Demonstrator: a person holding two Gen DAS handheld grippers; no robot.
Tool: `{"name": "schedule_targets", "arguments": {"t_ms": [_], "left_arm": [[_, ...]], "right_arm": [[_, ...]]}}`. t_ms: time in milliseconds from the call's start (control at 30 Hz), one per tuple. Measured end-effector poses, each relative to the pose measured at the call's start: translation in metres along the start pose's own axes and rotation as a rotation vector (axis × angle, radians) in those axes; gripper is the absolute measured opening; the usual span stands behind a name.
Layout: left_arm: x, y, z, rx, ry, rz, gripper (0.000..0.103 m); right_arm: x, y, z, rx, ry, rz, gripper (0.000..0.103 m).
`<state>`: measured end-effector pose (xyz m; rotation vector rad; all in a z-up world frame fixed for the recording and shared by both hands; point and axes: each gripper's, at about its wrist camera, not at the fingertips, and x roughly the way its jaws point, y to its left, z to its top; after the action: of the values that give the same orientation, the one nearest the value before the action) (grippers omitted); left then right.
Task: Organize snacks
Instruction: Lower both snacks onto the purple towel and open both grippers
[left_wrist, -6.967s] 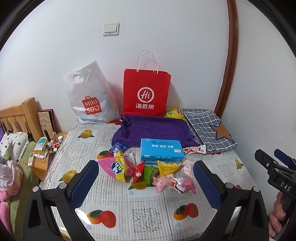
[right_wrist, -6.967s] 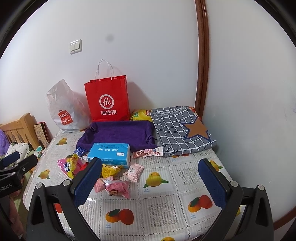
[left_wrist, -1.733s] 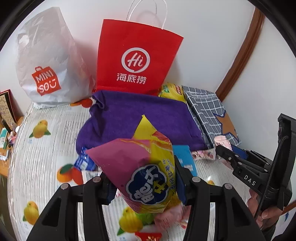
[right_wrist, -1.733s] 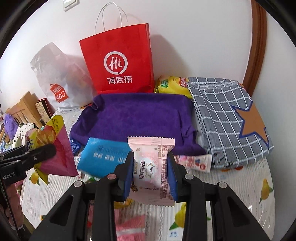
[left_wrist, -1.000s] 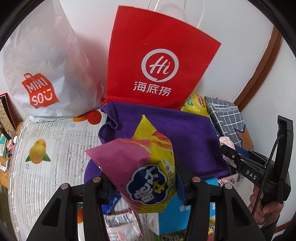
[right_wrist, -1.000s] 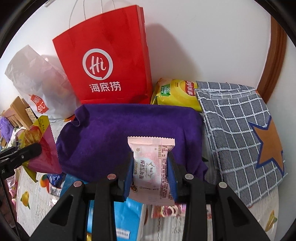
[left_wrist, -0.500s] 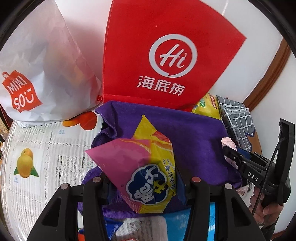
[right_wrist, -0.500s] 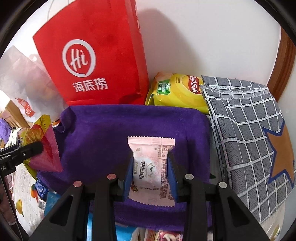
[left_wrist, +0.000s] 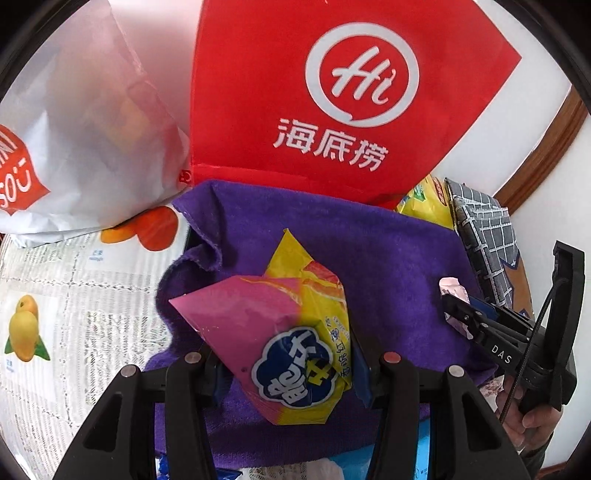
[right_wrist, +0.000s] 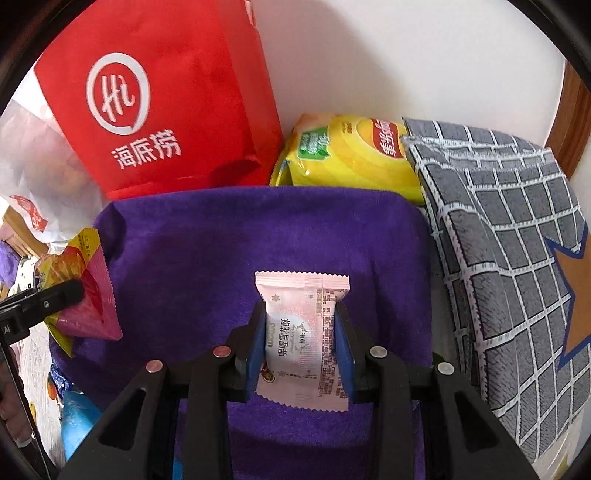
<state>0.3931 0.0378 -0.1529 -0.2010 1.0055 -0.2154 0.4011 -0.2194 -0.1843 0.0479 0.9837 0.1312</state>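
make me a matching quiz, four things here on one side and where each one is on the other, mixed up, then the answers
Things:
1. pink and yellow snack bag
2. pale pink packet
3. yellow chip bag
4. red paper bag

Places:
A. standing against the wall behind the purple cloth
B. in the right claw
C. between the red bag and the checked cloth
D. in the left claw

Pairs: 1-D, 2-B, 3-C, 4-A

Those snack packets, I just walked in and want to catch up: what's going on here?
A person is sorting snacks with handheld tongs in each hand. The left tongs are shut on a pink and yellow snack bag, and the right tongs are shut on a pale pink wrapped pastry. Both are held above a purple towel, in front of a red paper bag. Neither packet has been set down yet.
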Motion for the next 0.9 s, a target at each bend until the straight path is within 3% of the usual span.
{"name": "schedule_targets", "arguments": {"t_ms": [900], "left_arm": [[0.028, -0.007, -0.007, 0.021, 0.06, -0.015, 0.053]], "right_arm": [[0.029, 0.013, -0.006, -0.022, 0.055, -0.023, 0.039]]}}
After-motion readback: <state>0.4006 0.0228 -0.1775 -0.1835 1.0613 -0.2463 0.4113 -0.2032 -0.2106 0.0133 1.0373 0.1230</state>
